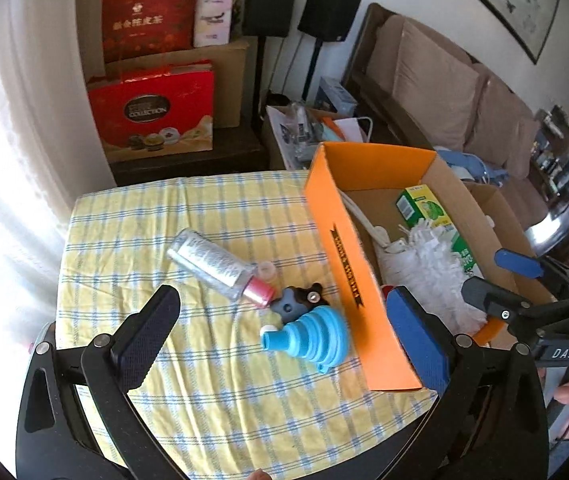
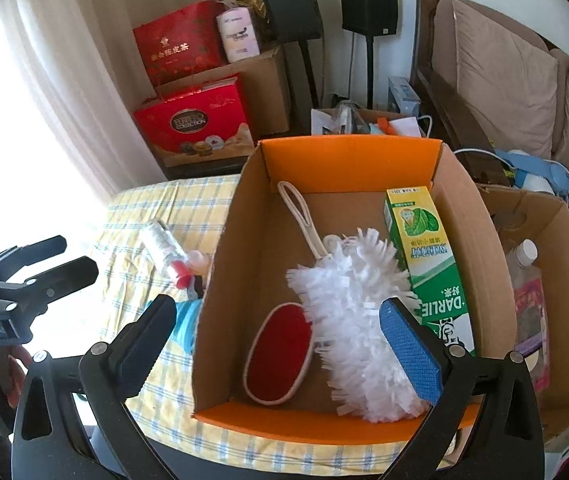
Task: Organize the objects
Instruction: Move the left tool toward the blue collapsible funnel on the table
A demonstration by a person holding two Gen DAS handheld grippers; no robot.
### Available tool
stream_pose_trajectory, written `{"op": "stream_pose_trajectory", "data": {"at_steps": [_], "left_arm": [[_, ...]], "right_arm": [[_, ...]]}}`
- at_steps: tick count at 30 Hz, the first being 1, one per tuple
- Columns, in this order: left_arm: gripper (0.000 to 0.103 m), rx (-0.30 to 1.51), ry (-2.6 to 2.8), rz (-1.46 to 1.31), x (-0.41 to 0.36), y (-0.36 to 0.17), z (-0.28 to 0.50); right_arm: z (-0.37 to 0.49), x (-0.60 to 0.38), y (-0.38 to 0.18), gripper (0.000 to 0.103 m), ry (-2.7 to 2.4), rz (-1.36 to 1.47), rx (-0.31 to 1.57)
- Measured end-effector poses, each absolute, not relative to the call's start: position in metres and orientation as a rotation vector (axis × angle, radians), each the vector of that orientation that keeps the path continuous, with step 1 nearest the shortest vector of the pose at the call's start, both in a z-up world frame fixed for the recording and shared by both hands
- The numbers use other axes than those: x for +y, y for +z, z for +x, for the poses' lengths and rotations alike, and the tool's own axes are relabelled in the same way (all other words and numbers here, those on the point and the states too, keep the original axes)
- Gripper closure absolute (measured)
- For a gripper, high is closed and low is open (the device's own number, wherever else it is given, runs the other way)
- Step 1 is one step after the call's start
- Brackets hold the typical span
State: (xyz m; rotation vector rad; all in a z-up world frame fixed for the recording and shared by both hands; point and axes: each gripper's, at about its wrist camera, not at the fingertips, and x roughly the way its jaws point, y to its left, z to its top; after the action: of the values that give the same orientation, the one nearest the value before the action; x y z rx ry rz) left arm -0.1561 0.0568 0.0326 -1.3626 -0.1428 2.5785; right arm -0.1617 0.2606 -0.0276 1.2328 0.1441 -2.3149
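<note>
Half the blue funnel (image 2: pixel 186 322) behind the orange box (image 2: pixel 220 280).

1. Blue funnel (image 2: pixel 185 322) mostly hidden behind orange box (image 2: pixel 220 280) wall, right wrist view.
2. Red brush (image 1: pixel 385 290) barely visible past box wall, left wrist view.
3. Small pink item (image 1: pixel 266 269) behind spray bottle (image 1: pixel 220 266); too small to identify.

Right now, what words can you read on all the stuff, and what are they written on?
"DARLIE": green toothpaste box in the orange box.
"COLLECTION": red gift box; the word above it is blurred.
"DAS": right gripper body, seen from the left wrist view.
Gold Chinese characters: red bag, too blurred to read.
Black strip on the orange box's outer side, silver bottle print, left gripper's label: too small.
</note>
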Motion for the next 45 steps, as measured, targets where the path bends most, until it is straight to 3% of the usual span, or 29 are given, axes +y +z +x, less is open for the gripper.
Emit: {"op": "stream_pose_trajectory", "data": {"at_steps": [21,36,45], "left_arm": [[0.000,-0.163,2.678,-1.363,0.009,0.027,-0.134],[0.000,-0.176,2.698,-1.432,-0.035,-0.009,-0.130],[0.002,-0.266,2.599,-1.439,-0.032,-0.039,-0.130]], "right_arm": [[-0.146,0.208,-0.022,0.000,-2.264,1.192,0.200],[-0.137,0.159,-0.045,0.001,-2.120,1.186,0.238],[-0.139,0.150,-0.058,0.011,-2.086,1.207,0.241]]}}
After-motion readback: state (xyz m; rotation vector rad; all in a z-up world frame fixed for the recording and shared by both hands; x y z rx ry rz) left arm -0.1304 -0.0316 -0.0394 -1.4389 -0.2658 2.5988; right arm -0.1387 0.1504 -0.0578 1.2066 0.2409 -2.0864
